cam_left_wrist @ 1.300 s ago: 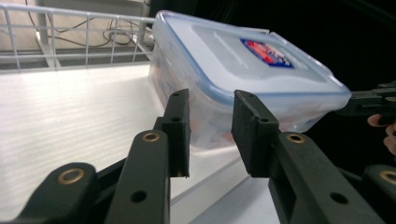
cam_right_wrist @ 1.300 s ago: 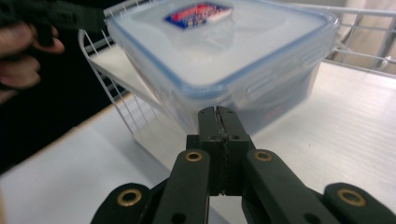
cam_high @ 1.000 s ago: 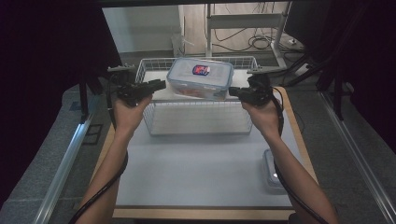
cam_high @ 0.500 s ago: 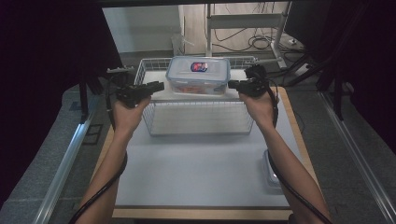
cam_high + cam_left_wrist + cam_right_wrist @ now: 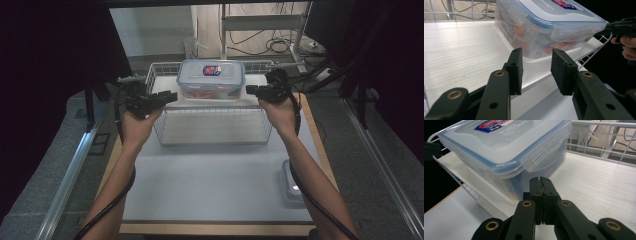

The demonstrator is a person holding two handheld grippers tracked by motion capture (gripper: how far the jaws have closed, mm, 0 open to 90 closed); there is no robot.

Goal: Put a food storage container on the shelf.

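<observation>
High view: a clear plastic box with a rounded-corner lid sits in the wire basket, long axis left-right, between the parted, empty left gripper and closed right gripper.

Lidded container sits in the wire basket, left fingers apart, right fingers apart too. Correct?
Not quite. The right gripper has its fingers pressed together with nothing between them, as the right gripper view shows. The rest holds: the container sits in the wire basket, and the left gripper has its fingers apart, having just been opening, with nothing between them.
</observation>
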